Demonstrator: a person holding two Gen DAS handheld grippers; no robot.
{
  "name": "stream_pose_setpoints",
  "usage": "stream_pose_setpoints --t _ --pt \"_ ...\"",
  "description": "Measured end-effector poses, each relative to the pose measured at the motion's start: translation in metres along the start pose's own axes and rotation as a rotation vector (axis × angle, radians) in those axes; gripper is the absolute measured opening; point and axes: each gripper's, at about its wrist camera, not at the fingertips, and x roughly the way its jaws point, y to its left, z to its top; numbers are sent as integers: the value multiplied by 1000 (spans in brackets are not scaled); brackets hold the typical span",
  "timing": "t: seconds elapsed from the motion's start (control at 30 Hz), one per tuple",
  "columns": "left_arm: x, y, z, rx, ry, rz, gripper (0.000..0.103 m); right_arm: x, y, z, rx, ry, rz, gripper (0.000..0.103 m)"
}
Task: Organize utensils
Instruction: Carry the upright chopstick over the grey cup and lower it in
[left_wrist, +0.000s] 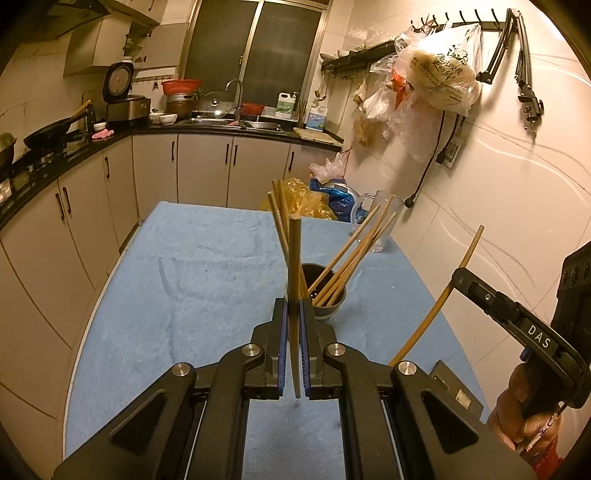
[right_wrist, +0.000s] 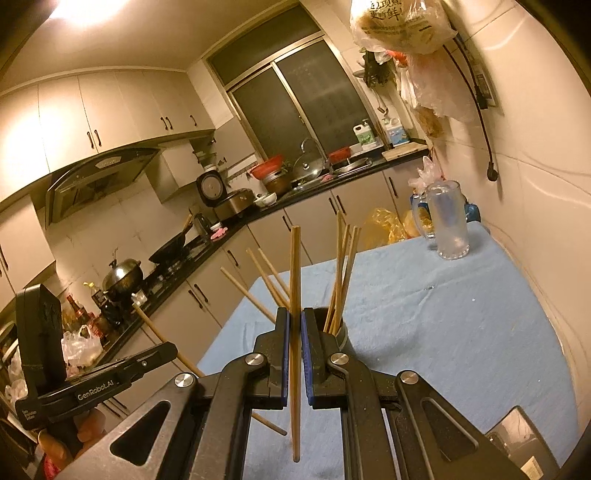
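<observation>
Holding one chopstick (left_wrist: 294, 266) upright, the left hand-held gripper (left_wrist: 294, 310) is clamped narrow on it, just before the holder (left_wrist: 328, 310) on the blue-covered desk (left_wrist: 184, 280). Beside it, the right hand-held gripper (right_wrist: 294, 319) pinches a second chopstick (right_wrist: 294, 280) the same way. More chopsticks (left_wrist: 351, 258) lean in the holder; a glass mug (right_wrist: 448, 221) stands well apart.

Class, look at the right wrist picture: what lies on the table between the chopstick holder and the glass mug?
Nothing: in the right wrist view only bare blue cloth stretches between the chopstick holder and the glass mug.
</observation>
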Motion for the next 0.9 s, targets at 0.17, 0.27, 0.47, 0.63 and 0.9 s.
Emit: stream_pose_setpoints --t 0.17,0.27,0.47,0.63,0.9 --pt "-4 -7 10 16 -18 -3 6 -3 -1 12 2 -21 5 7" --pt "-6 -11 18 23 -31 -1 6 -4 0 17 4 -35 6 7" --pt "-13 -17 40 35 -69 -16 6 -3 -2 33 9 -63 -4 7" --pt "-16 -25 61 48 -100 -32 6 -1 -3 50 26 -95 -11 7" --pt "-13 -31 97 54 -158 -40 6 13 -2 80 43 -148 -35 7"
